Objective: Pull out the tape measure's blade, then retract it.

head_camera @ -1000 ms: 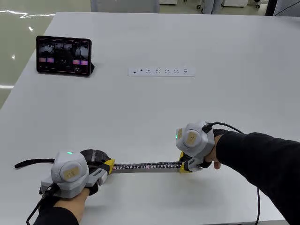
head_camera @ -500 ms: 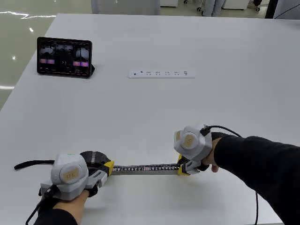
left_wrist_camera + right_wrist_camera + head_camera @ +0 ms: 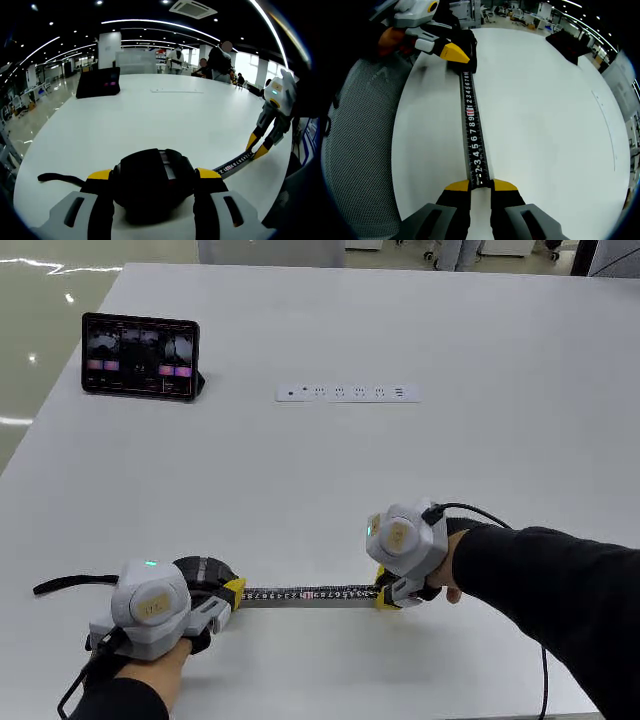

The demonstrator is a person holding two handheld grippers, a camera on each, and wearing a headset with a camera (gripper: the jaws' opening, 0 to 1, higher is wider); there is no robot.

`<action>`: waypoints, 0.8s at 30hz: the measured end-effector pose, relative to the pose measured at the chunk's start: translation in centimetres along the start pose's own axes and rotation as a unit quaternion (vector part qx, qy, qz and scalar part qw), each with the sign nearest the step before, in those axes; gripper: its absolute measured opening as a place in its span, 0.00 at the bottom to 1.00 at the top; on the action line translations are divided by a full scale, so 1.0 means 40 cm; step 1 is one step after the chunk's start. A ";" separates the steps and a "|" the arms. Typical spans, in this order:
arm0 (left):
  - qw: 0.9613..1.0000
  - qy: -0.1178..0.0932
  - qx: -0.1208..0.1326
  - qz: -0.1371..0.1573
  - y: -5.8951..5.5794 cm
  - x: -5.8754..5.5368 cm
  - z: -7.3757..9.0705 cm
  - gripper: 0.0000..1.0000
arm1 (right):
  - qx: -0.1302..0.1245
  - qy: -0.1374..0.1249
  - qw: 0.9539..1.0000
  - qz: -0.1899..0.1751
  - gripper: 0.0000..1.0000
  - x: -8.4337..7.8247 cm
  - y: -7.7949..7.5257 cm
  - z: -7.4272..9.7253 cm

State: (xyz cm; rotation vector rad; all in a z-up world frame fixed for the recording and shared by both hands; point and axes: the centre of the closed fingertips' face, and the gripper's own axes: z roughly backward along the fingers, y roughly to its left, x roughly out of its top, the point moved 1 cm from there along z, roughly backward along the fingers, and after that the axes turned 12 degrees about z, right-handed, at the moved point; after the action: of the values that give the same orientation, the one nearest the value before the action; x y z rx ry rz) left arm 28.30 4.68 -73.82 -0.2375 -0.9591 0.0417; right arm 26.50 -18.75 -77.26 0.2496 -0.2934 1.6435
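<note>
The black tape measure case lies near the table's front left, and my left gripper is shut on it. In the left gripper view the case sits clamped between the yellow-tipped jaws of that gripper. The blade runs flat along the table to the right. My right gripper is shut on the blade's end. In the right gripper view the blade runs from the right gripper up to the case and the left gripper.
A tablet stands at the back left and a white power strip lies mid-table. The case's black strap trails left. The table's front edge is close. A mesh chair is beside the table.
My right gripper has moved a little to the left, toward the case, with the blade's end in it, so the exposed blade is slightly shorter. The left gripper has stayed put.
</note>
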 end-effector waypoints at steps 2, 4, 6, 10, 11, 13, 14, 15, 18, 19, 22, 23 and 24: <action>1.000 0.001 0.000 0.000 -0.001 0.000 0.000 0.60 | 0.001 -0.001 1.000 -0.001 0.11 0.002 0.000 -0.001; 1.000 0.002 0.000 0.000 -0.001 -0.001 0.001 0.60 | 0.001 -0.002 1.000 0.000 0.11 0.005 -0.001 -0.002; 1.000 0.001 0.000 0.000 -0.001 -0.001 0.001 0.60 | 0.001 -0.002 1.000 0.001 0.11 0.009 -0.002 -0.003; 1.000 0.001 0.000 0.000 -0.002 -0.001 0.002 0.60 | 0.001 -0.002 1.000 0.001 0.11 0.014 -0.002 -0.005; 1.000 0.001 0.000 0.000 -0.002 -0.001 0.002 0.60 | 0.001 -0.002 1.000 0.001 0.11 0.015 -0.002 -0.005; 1.000 0.001 0.000 0.000 -0.002 -0.002 0.002 0.60 | 0.001 -0.003 1.000 0.001 0.11 0.016 -0.003 -0.005; 1.000 0.002 0.000 0.000 -0.002 -0.002 0.002 0.60 | 0.001 -0.003 1.000 0.001 0.11 0.017 -0.003 -0.006; 1.000 0.002 0.000 0.000 -0.002 -0.002 0.002 0.60 | 0.001 -0.004 1.000 0.000 0.11 0.018 -0.004 -0.006; 1.000 0.002 0.000 0.000 -0.002 -0.003 0.003 0.60 | 0.002 -0.001 1.000 0.004 0.11 0.022 -0.004 -0.007; 1.000 0.002 0.000 0.000 -0.002 -0.003 0.003 0.60 | 0.002 0.000 1.000 0.004 0.11 0.022 -0.004 -0.008; 1.000 0.001 0.000 -0.001 -0.002 -0.002 0.003 0.60 | 0.003 0.002 1.000 0.006 0.11 0.025 -0.005 -0.009; 1.000 0.002 0.000 -0.001 -0.002 -0.002 0.003 0.60 | 0.003 0.001 1.000 0.006 0.11 0.026 -0.006 -0.009; 1.000 0.002 0.000 0.000 -0.002 -0.002 0.003 0.60 | 0.004 0.001 1.000 0.004 0.11 0.027 -0.006 -0.010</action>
State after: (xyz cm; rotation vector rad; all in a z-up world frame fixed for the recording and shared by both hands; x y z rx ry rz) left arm 28.15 4.60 -73.80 -0.2369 -0.9559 0.0406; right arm 26.64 -17.59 -77.26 0.2526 -0.2877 1.6533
